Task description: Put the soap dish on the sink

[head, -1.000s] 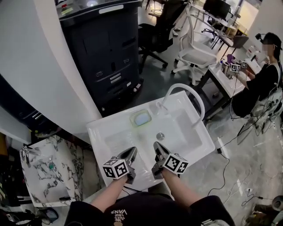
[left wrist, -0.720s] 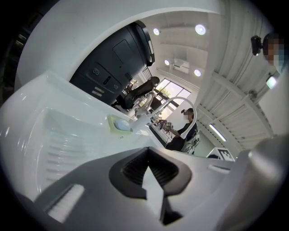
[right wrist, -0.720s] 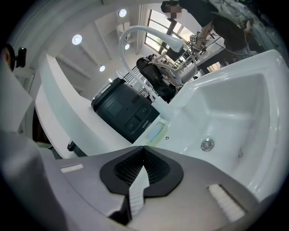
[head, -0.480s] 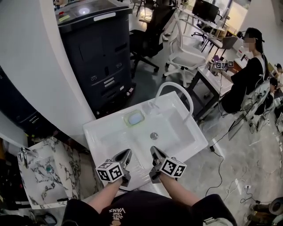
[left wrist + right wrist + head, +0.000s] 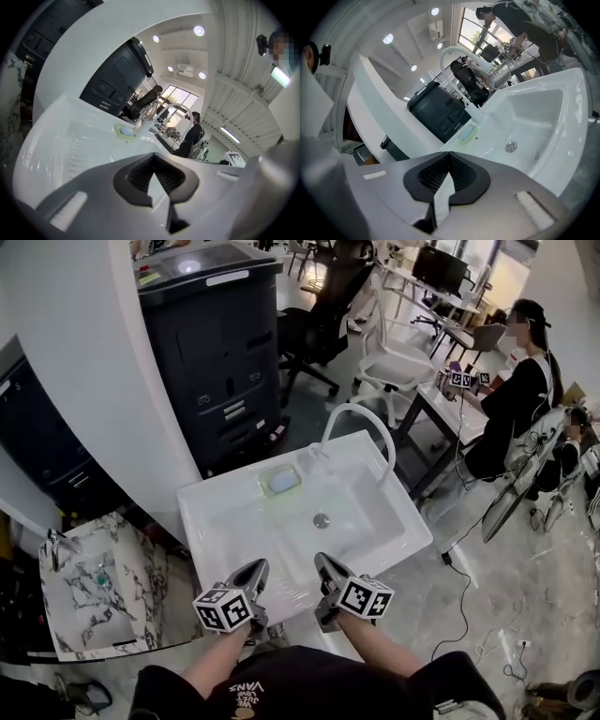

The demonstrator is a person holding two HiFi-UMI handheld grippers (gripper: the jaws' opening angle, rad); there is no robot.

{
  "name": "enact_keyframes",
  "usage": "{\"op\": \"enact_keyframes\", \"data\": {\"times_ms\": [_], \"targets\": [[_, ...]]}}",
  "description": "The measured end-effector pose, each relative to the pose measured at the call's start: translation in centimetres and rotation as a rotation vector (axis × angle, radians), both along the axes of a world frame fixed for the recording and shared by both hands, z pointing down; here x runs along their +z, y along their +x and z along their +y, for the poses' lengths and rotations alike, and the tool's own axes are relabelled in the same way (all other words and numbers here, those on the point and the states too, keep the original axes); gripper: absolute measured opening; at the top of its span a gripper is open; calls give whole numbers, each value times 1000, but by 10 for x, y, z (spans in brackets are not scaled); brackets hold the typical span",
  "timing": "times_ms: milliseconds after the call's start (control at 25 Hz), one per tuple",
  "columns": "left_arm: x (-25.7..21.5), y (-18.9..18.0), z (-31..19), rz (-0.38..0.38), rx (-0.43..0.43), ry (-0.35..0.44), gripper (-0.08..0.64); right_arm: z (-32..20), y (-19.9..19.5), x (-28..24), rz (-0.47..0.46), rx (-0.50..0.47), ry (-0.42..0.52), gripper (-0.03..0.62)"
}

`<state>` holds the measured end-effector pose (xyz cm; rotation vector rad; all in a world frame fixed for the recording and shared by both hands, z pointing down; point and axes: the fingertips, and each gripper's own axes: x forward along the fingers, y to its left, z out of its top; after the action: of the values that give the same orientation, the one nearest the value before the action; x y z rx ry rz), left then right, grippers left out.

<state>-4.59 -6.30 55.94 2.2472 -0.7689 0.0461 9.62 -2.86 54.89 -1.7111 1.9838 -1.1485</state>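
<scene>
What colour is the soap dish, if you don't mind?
The soap dish is pale green with blue inside; head view.

Near rim of sink (image 5: 289,589) partly behind left gripper (image 5: 253,570) and right gripper (image 5: 326,566)

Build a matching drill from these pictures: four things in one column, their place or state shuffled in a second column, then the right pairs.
Things
1. soap dish
2. drain
3. faucet
4. left gripper

Place or state
a. set in the floor of the sink
b. shut, nothing between its fingers, at the sink's near edge
c. on the sink's back ledge, just left of the faucet's base
d. arches up from the sink's back rim

Pairs: 1-c, 2-a, 3-d, 4-b
</scene>
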Motion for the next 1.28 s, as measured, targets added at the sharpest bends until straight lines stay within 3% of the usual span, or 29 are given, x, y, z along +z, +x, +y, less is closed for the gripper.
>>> {"op": "enact_keyframes", "data": {"times_ms": [1280], "targets": [[-14, -33, 149, -31, -109, 42, 52, 142, -15, -5, 10, -77, 40, 2]]}}
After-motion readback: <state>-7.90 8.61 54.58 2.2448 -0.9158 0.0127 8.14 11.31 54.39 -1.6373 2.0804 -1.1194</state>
